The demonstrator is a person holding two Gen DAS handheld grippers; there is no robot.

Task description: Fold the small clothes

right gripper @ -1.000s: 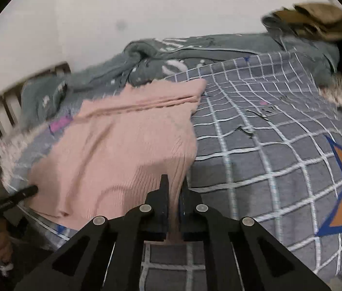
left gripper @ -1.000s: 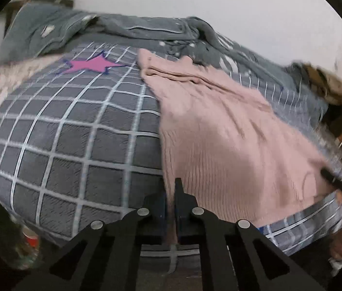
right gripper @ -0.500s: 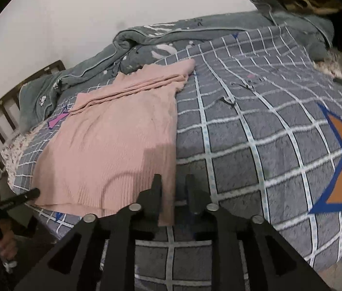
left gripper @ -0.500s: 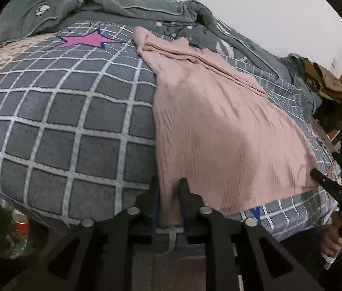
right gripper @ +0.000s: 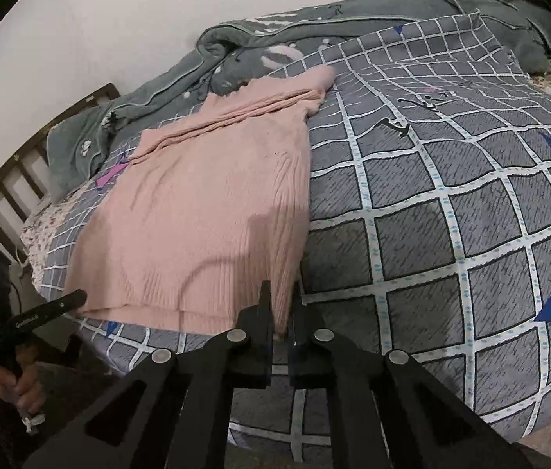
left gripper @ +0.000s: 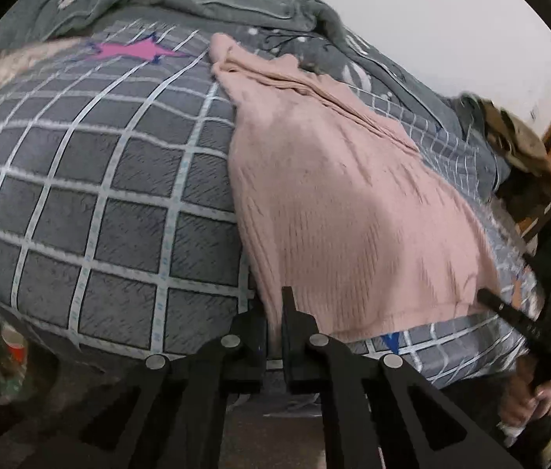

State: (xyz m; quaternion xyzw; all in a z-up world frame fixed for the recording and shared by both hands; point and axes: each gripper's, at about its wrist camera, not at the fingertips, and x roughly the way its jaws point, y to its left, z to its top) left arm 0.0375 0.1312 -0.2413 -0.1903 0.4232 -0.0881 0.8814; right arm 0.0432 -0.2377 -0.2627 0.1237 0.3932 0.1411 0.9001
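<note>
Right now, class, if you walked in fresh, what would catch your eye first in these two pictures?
First the pink sweater, spread flat across the grey checked quilt, its near edge at the bed's front. Next the two black grippers: the left gripper and the right gripper each pinch a near corner of it. Behind lies a rumpled grey blanket along the white wall.

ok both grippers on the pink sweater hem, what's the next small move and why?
Probably lift both corners together and carry the hem toward the collar. The left gripper and right gripper each pinch a near corner of the pink sweater, which lies flat.
</note>
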